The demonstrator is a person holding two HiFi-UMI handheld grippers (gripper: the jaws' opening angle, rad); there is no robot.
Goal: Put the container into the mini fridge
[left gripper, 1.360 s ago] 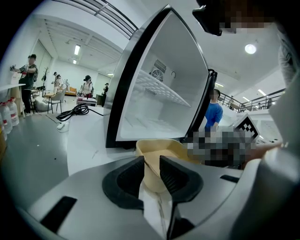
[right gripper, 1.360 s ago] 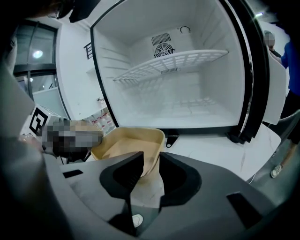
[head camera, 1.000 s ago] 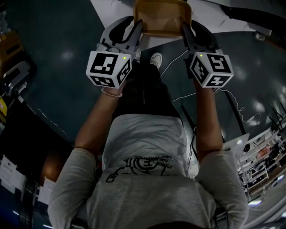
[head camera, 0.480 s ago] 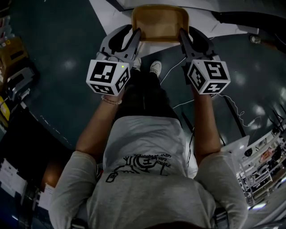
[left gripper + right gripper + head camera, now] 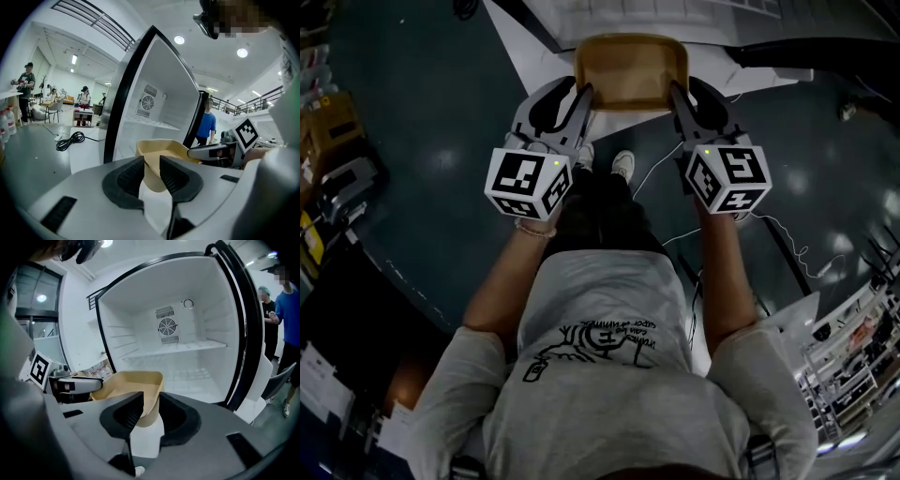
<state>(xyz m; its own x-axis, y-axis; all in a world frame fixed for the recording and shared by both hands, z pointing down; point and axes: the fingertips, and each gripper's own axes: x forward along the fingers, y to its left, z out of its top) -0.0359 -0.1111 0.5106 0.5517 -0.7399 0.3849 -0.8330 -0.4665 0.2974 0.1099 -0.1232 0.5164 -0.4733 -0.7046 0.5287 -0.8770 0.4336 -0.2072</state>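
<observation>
A tan, tray-like container (image 5: pixel 630 70) hangs in the air between my two grippers, in front of the open white mini fridge (image 5: pixel 178 333). My left gripper (image 5: pixel 584 94) is shut on the container's left wall, and my right gripper (image 5: pixel 675 92) is shut on its right wall. In the left gripper view the container's rim (image 5: pixel 161 149) runs between the left gripper's (image 5: pixel 152 165) dark pads, with the fridge's door and inside (image 5: pixel 154 108) behind it. In the right gripper view the container (image 5: pixel 126 383) sits in the right gripper (image 5: pixel 151 404), below the fridge's empty shelf (image 5: pixel 173 350).
The fridge door (image 5: pixel 248 333) stands wide open at the right. A black cable (image 5: pixel 70 139) lies coiled on the floor at the left, and a thin white cable (image 5: pixel 787 239) trails on the dark floor. People stand behind: one in blue (image 5: pixel 207 123), others far left (image 5: pixel 26 86).
Both grippers have risen with the container still clamped between them. In the head view more of the white fridge shows above the container.
</observation>
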